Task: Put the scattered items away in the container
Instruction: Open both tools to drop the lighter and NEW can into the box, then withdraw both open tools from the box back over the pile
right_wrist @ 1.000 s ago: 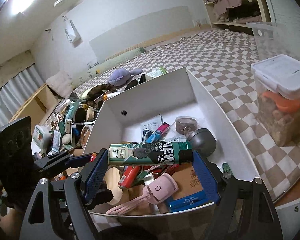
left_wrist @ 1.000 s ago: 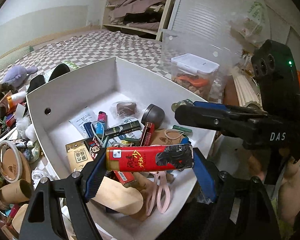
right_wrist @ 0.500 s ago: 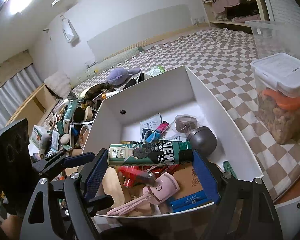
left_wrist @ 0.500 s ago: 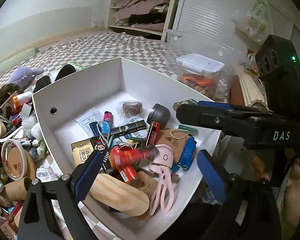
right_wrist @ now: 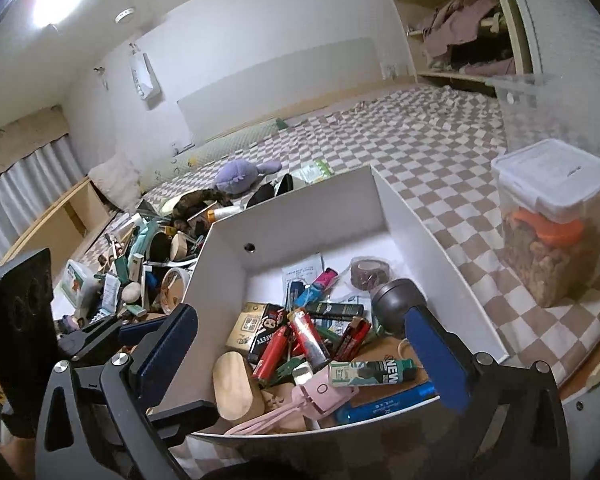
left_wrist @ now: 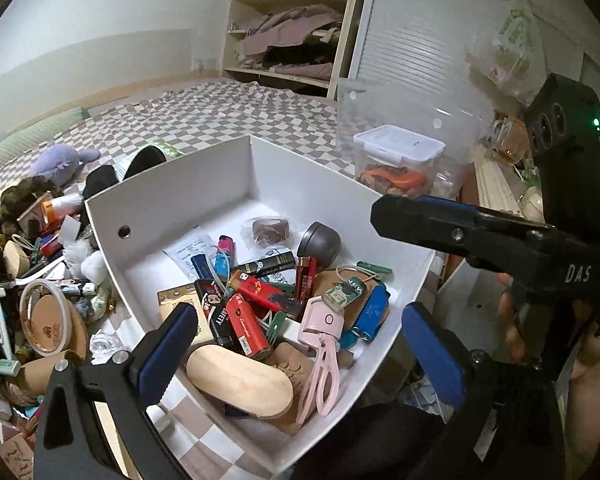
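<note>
Both grippers — left [left_wrist: 300, 344], right [right_wrist: 312, 344] — gape empty over the white box [left_wrist: 204, 184]; its near wall hides lower items.

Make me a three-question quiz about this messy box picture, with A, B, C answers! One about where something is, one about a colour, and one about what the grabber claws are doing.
1. Where is the green lighter with NEW on it?
A. Lying in the white box
B. On the checkered bed
C. In the right gripper

2. What colour is the plush toy on the bed?
A. Orange
B. Purple
C. Green

3. What are the left gripper and right gripper doing?
A. Both squeeze lighters
B. One holds a lighter
C. Both are open and hold nothing

Answers:
1. A, it lies on the pile near the box's front wall, resting partly on the pink tool.
2. B, its body is lilac purple.
3. C, each view shows blue pads wide apart with nothing between them.
</note>
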